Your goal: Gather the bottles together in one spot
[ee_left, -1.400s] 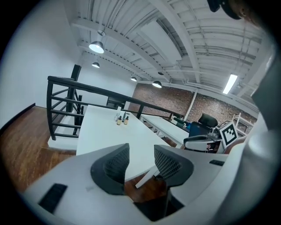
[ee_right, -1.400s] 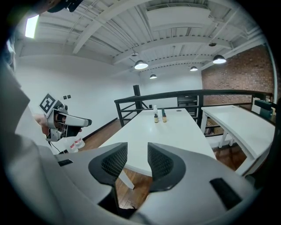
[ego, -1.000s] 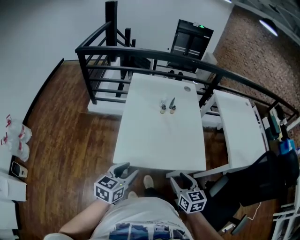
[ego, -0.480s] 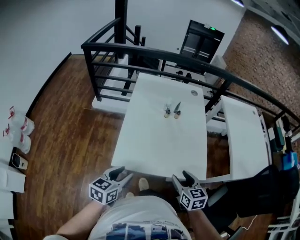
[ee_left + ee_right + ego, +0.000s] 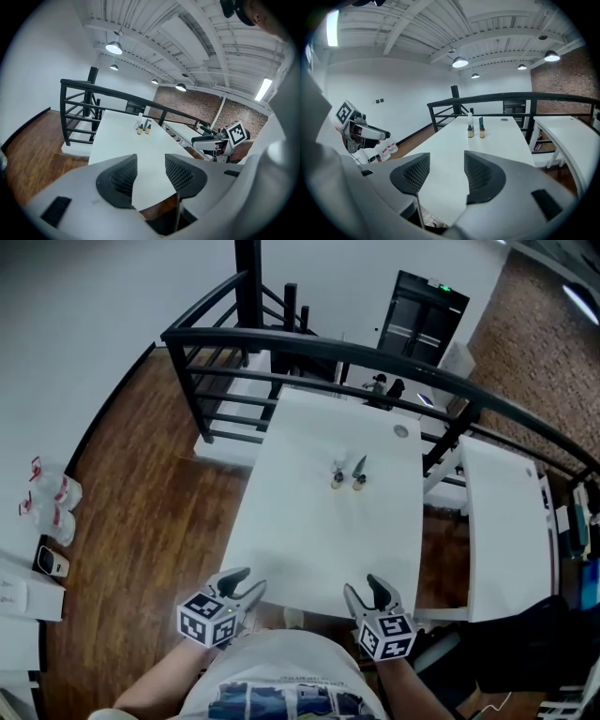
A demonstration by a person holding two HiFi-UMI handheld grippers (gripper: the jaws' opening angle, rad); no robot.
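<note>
A small group of bottles [image 5: 348, 474] stands close together on the far half of the white table [image 5: 319, 540]. In the right gripper view an amber bottle [image 5: 470, 132] stands in front of a taller white one, with a dark-capped amber bottle [image 5: 482, 131] beside it. The left gripper view shows the same group of bottles [image 5: 143, 128] far ahead. My left gripper [image 5: 241, 583] and right gripper [image 5: 365, 590] hover at the table's near edge, far from the bottles. Both are open with nothing between the jaws.
A black railing [image 5: 309, 343] runs round the table's far side and left side. A second white table [image 5: 506, 512] stands to the right. A small round disc [image 5: 401, 431] lies near the far right corner. Bottles and a phone [image 5: 49, 563] sit at the far left.
The head view has shifted, so the table now sits a little further right in the picture. Both grippers stay at the near edge. The bottles have not moved on the table.
</note>
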